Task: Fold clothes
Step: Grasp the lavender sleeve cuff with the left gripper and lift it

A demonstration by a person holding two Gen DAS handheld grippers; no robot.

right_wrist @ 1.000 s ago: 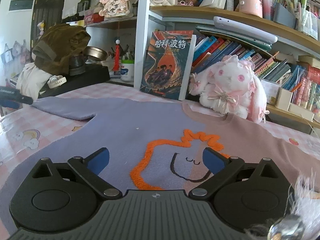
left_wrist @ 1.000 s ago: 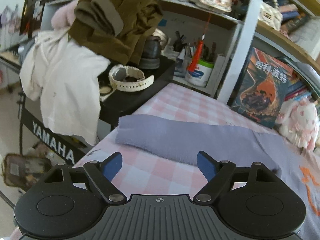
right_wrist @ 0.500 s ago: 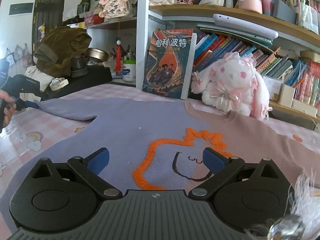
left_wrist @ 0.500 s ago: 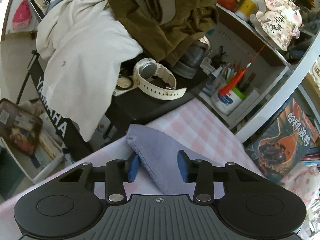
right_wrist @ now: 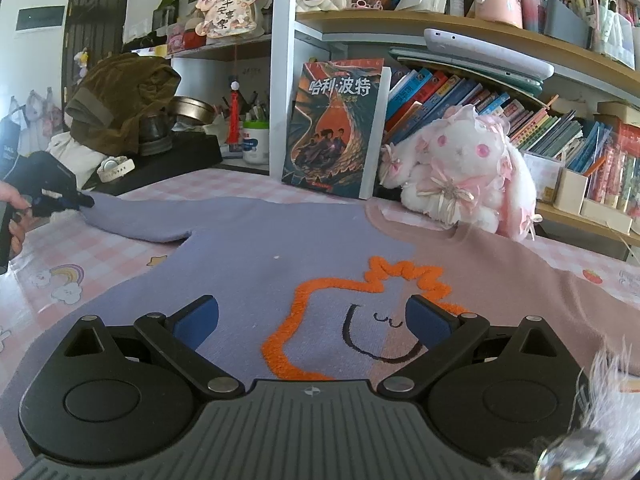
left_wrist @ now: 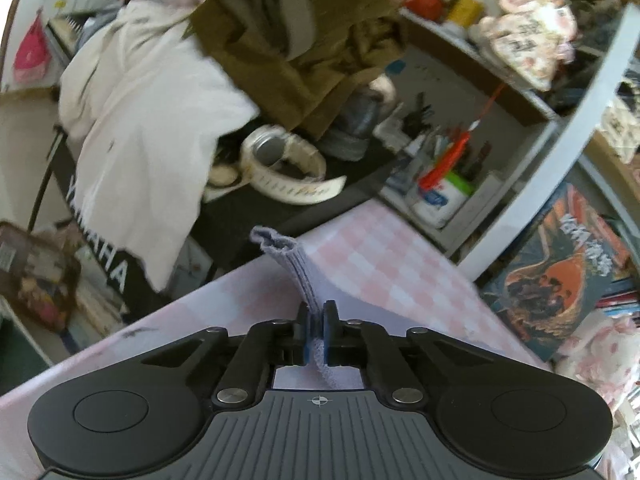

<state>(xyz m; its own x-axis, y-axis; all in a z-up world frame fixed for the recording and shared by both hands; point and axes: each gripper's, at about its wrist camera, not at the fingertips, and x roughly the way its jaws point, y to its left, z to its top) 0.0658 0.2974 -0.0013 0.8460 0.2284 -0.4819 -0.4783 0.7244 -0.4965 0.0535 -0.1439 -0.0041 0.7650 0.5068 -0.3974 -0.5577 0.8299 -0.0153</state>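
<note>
A lilac and dusty-pink sweater (right_wrist: pixel 280 248) with an orange outlined figure lies spread flat on the pink checked table (right_wrist: pixel 48 248). Its lilac left sleeve (right_wrist: pixel 136 220) stretches toward the table's left end. My left gripper (left_wrist: pixel 317 322) is shut on the cuff of that sleeve (left_wrist: pixel 296 268), and the ribbed cuff end sticks up beyond the pads. The right wrist view shows that same left gripper (right_wrist: pixel 82 201) at the sleeve tip, held by a hand (right_wrist: pixel 16 216). My right gripper (right_wrist: pixel 312 322) hovers open over the sweater's front, nothing between its fingers.
A black keyboard (left_wrist: pixel 104 272) piled with white and olive clothes (left_wrist: pixel 152 128) and a white watch (left_wrist: pixel 288 168) stands past the table's left end. Shelves with books (right_wrist: pixel 332 128), a pen cup (right_wrist: pixel 256 140) and a plush rabbit (right_wrist: pixel 460 176) line the back edge.
The left gripper moved in over the sleeve's end, rolled, and its jaws closed onto the cuff. The right gripper stayed where it was, open.
</note>
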